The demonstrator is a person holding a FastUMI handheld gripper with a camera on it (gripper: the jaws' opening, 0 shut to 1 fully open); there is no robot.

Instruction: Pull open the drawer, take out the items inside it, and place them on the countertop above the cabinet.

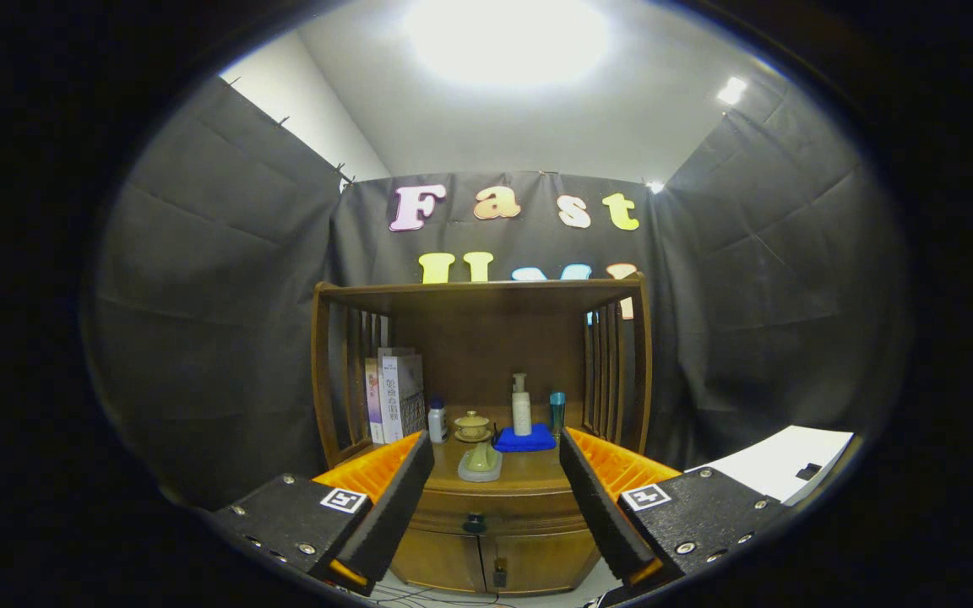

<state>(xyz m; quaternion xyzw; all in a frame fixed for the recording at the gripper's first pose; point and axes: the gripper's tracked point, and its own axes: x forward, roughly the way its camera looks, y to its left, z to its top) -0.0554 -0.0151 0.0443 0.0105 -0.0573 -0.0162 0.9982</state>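
My tongs [495, 498] were spread and empty, well short of the drawer [499, 511]; it was closed, so everything remained undone.

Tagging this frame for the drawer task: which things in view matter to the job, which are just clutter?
Job:
- drawer, closed, its dark knob ahead of the fingers
- countertop above it
- gripper, open, holding nothing

Clutter:
- books
- small white bottle
- lidded yellow cup
- pump bottle on blue cloth
- teal tumbler
- green item on tray
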